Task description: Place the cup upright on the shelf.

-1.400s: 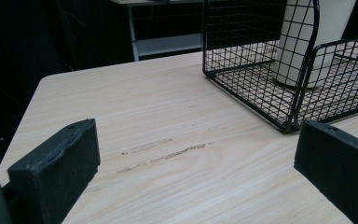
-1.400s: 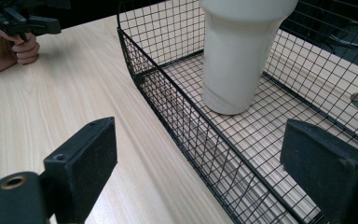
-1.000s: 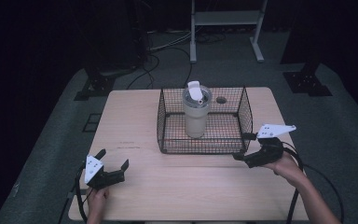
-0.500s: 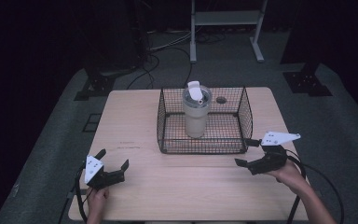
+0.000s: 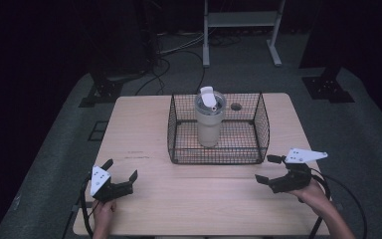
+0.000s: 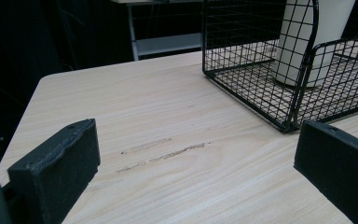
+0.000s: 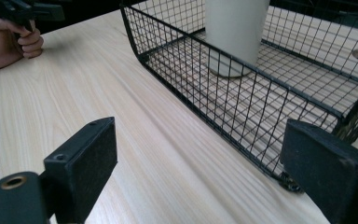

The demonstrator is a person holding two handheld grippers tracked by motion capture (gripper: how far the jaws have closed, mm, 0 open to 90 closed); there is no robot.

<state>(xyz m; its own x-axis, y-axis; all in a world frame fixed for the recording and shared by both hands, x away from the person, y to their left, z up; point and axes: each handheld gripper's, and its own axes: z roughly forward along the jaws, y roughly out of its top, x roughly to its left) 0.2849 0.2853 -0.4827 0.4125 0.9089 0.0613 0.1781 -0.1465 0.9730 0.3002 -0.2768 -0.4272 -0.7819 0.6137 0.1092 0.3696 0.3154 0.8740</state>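
A cream tumbler with a grey lid and a raised white flip tab stands upright inside a black wire basket at the far middle of the pale wooden table; it sits left of the basket's centre, clear of all four walls; a small round hole in the tabletop shows through the mesh behind it.

The right gripper is held low over the table just off the basket's near right corner, its jaws spread wide and pinching nothing; in the right gripper view the basket's near wall runs across between the two jaws, and the tumbler stands beyond that wall, well ahead of the jaws and behind the mesh.

The left gripper rests near the table's near left corner, well apart from the basket, its jaws likewise spread and empty; in the left gripper view the basket's corner lies ahead toward the right jaw, with the tumbler farther off inside, and scuff marks streak the bare wood between the jaws; the person's left hand shows at the far edge in the right gripper view.
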